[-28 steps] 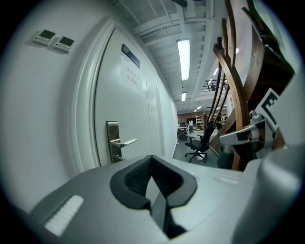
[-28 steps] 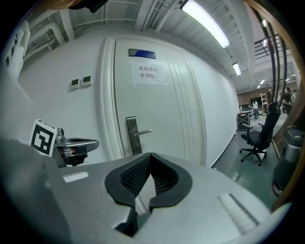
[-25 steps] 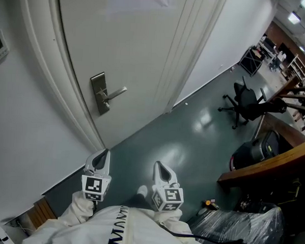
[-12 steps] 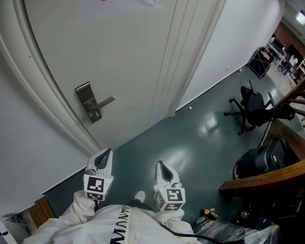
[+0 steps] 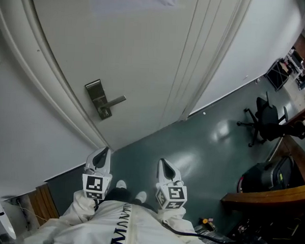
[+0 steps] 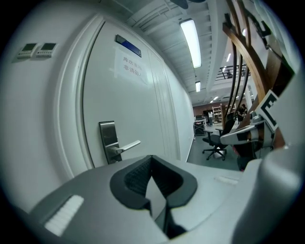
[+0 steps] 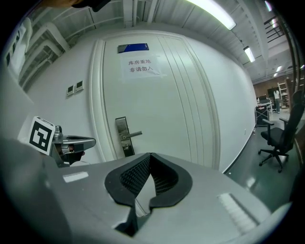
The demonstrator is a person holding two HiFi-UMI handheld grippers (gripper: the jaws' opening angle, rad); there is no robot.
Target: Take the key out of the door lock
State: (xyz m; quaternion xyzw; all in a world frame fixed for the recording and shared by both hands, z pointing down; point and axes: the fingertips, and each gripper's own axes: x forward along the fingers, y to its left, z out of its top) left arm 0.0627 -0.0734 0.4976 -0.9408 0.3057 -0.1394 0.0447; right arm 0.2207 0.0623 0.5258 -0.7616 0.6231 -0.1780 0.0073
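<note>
Upper left of frame: door lock [image 5: 99,99] untouched (key too small to see) | left hand-held gripper [image 5: 103,153], right hand-held gripper [image 5: 163,165]: jaws together, empty, well apart from it | removal all ahead

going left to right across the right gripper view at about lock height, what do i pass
left gripper → door lock plate → office chair

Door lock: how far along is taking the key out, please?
Nothing looks done yet. The lock plate is untouched; a key there is too small to make out. In hand: left tool and right tool, both shut and empty, are held short of the door. Left: reach the lock, grip the key, pull it out.
</note>
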